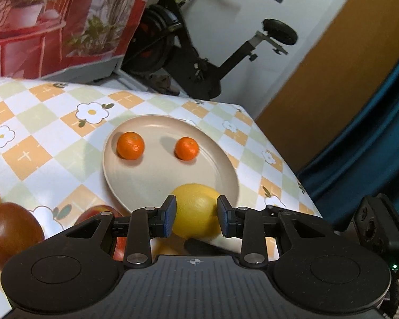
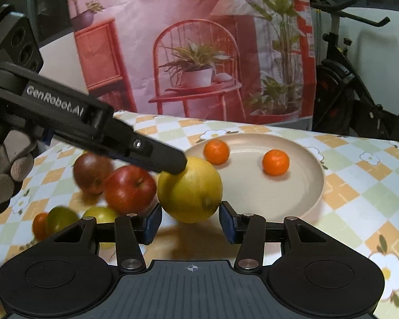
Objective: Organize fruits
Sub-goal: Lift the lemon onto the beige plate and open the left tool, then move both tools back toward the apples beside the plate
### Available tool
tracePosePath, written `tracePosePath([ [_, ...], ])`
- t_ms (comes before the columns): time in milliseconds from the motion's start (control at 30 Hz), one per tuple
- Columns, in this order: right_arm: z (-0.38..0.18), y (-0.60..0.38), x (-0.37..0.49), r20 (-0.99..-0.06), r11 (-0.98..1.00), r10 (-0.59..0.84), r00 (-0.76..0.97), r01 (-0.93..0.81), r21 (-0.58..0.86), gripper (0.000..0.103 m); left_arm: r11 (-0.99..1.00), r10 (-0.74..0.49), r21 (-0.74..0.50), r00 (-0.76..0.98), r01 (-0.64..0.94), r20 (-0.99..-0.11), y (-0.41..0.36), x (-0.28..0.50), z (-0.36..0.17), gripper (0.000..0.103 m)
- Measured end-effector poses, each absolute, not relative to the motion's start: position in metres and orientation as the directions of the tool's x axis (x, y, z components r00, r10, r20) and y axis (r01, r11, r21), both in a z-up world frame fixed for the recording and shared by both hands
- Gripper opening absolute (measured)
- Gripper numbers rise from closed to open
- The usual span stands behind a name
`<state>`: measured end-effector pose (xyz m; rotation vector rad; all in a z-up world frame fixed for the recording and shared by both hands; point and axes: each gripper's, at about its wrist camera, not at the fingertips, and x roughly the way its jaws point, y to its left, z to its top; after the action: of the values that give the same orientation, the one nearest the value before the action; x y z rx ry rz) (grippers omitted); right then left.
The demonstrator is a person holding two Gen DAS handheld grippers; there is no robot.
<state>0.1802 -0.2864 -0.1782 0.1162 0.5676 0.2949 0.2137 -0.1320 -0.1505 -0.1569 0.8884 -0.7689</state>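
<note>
The left gripper (image 1: 196, 216) is clamped on the big yellow citrus (image 1: 196, 211), blue pads pressed into its two sides about at the widest part, so the fruit hangs just over the near rim of the beige plate (image 1: 135, 186). In the right wrist view the same fruit sits in front of the right gripper (image 2: 190, 222), whose jaws stand apart on either side with nothing pinched between them.

Handling-wise the citrus looks heavy for its size, firm, with a pebbly rind that should give the pads decent bite. It's round though, so a hold off the middle would probably let it roll out; squeezing across the fat middle seems the safe bet.

Left of the plate, on the checked tablecloth (image 2: 359, 175), sit a red apple (image 2: 129, 188) and a darker reddish-brown fruit (image 2: 91, 172), with a few small green and orange ones nearer the camera. Further back, on the plate itself, two mandarins (image 1: 130, 145) rest apart from each other. An exercise bike (image 1: 199, 53) stands well beyond the plate.
</note>
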Motion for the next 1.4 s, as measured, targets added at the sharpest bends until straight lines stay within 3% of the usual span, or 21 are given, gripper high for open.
tracePosePath([
  [33, -0.177, -0.287, 0.184, -0.504, 0.952, 0.305, 0.808, -0.239, 0.194, 0.039, 0.730, -0.659, -0.424, 0.385, 0.536, -0.646, -0.133, 0.217, -0.151, 0.034],
  [100, -0.175, -0.290, 0.196, -0.504, 0.949, 0.311, 0.806, -0.233, 0.213, 0.008, 0.735, -0.652, -0.420, 0.384, 0.532, -0.654, -0.135, 0.224, -0.153, 0.034],
  [233, -0.184, -0.287, 0.215, -0.572, 0.951, 0.308, 0.760, -0.240, 0.193, 0.008, 0.764, -0.634, -0.444, 0.412, 0.469, -0.655, -0.130, 0.238, -0.155, 0.034],
  [500, -0.187, -0.286, 0.216, -0.569, 0.953, 0.301, 0.765, -0.218, 0.210, 0.010, 0.784, -0.616, -0.439, 0.457, 0.440, -0.641, -0.114, 0.240, -0.145, 0.034],
  [1133, -0.171, -0.253, 0.180, -0.515, 0.929, 0.361, 0.778, -0.252, 0.270, 0.019, 0.850, -0.477, -0.174, 0.584, 0.498, -0.657, -0.054, 0.200, -0.106, 0.034],
  [1400, -0.172, -0.234, 0.168, -0.520, 0.923, 0.379, 0.766, -0.270, 0.274, 0.020, 0.860, -0.458, -0.168, 0.585, 0.482, -0.669, -0.031, 0.175, -0.114, 0.034],
])
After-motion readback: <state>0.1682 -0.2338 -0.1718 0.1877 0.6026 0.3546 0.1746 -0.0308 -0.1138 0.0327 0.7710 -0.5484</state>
